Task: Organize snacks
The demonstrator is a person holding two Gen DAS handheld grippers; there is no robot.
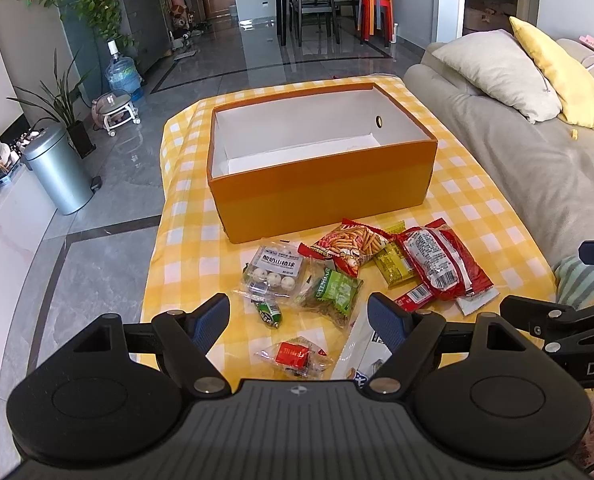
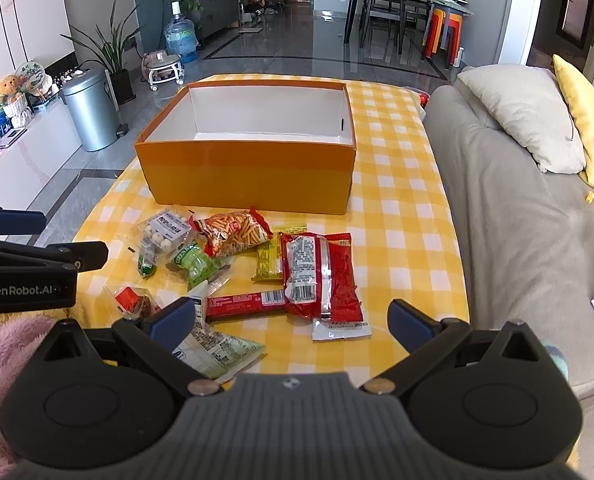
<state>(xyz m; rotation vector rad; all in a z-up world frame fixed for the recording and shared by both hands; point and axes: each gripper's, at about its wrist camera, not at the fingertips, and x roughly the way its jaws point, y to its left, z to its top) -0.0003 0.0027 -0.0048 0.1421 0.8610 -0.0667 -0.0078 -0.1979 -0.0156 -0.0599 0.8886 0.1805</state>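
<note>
Left gripper (image 1: 299,320), right gripper (image 2: 293,318): jaws wide, empty. Snack pile (image 2: 257,264) overlaps near orange box (image 2: 249,172); grab risks dragging neighbours.

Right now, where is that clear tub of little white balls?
In both views the clear tub sits at the left edge of the snack pile, just before the orange box, beside the stick-snack bag.

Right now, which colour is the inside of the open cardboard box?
White inside, orange outside: the open cardboard box, clearest in the left wrist view.
</note>
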